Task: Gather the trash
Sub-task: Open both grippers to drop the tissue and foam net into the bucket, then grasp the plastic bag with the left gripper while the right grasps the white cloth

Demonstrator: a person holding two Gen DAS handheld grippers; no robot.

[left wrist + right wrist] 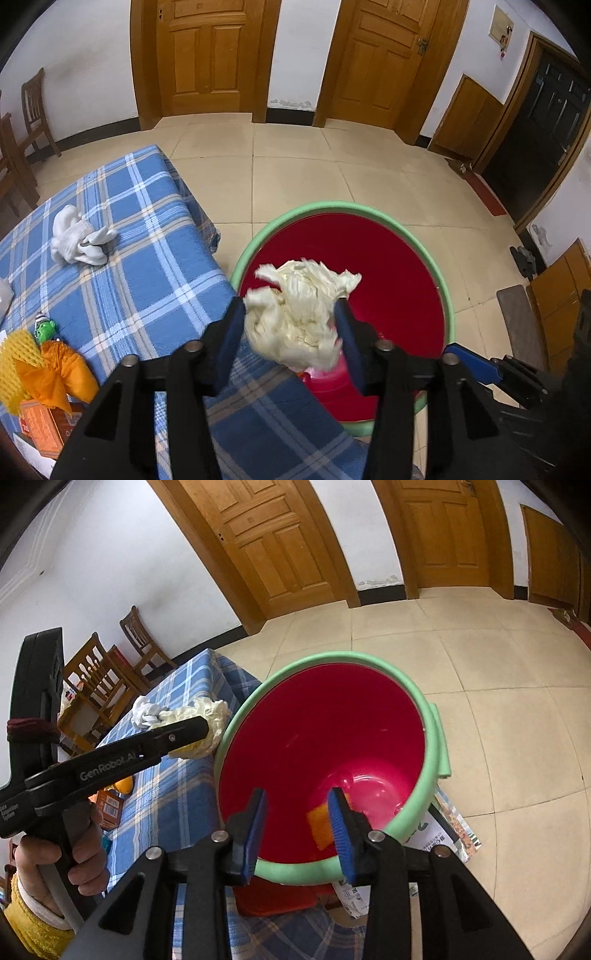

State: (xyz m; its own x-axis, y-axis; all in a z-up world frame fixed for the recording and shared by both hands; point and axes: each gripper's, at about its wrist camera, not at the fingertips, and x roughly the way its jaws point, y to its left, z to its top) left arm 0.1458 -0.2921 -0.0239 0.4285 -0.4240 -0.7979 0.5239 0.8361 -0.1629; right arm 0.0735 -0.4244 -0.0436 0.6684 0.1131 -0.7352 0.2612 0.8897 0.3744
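A crumpled cream paper wad sits between the jaws of my left gripper, over the near rim of a red bucket with a green foam rim. The wad looks blurred and the pads flank it without squeezing. From the right wrist view, the left gripper and the wad hang at the bucket's left rim. My right gripper stands open and empty above the bucket's near edge. An orange scrap lies in the bucket's bottom.
The table with a blue plaid cloth carries a white crumpled cloth, a yellow foam net, an orange bag, an orange box and a small green figure. Wooden chairs stand beyond. Printed cardboard lies under the bucket.
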